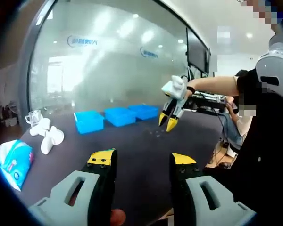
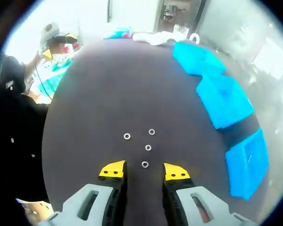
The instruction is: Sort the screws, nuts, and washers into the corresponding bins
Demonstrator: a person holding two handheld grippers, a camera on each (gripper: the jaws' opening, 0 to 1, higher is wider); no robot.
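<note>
Washers (image 2: 145,164), four small rings, possibly nuts: loose mid-worktop (image 2: 104,94), well apart from three blue bins (image 2: 224,101) along its far edge. Right tongs (image 2: 144,171) apart, straddling nearest ring for pickup; left tongs (image 1: 142,158) apart, empty.

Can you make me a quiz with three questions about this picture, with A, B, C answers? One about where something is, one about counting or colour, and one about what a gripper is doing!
1. Where are the small metal rings?
A. in a bin
B. on the dark table
C. in the jaws

2. How many blue bins are there?
A. one
B. three
C. five

3. The right gripper is:
A. open, holding nothing
B. shut on a ring
C. shut on a bin

Answers:
B, four rings lie loose on the tabletop.
B, three bins sit in a row.
A, its jaws stand apart with a ring lying between the tips.
</note>
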